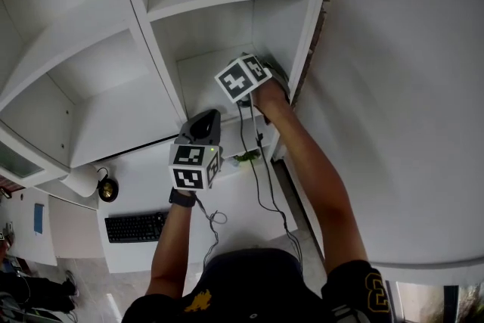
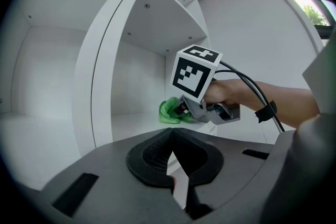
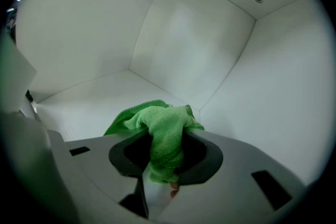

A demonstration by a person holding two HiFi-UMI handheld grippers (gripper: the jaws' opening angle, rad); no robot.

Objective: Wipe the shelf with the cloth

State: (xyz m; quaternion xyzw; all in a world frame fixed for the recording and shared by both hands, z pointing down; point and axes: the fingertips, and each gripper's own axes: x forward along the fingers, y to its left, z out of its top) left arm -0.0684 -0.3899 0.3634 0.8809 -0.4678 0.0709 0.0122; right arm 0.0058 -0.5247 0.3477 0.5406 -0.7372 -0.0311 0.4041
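1. the right gripper (image 3: 167,138) is clenched on the green cloth (image 3: 157,118), which bunches out ahead of the jaws. held this way, i judge, a soft wad rather than the jaw tips meets the board.
2. the cloth sits low over the shelf (image 3: 89,99) floor in the right-hand compartment, toward its front. i cannot tell whether it presses on the board or hangs just above it.
3. the left gripper (image 2: 170,132) is closed with nothing between its jaws. it hangs outside the unit, in front of the upright divider (image 2: 100,86), likely parked there to keep clear of the wiping arm.
4. edges: the floor runs back to a corner under the back wall (image 3: 184,44), and the side wall (image 3: 273,102) stands close on the cloth's right.
5. open room: bare board lies to the left and toward the back, so strokes have most room that way. the side wall and the board overhead limit the reach, and the marker cube could knock them.
6. wiping looks about to begin or just under way, with most of the floor yet to cover, by my judgement.
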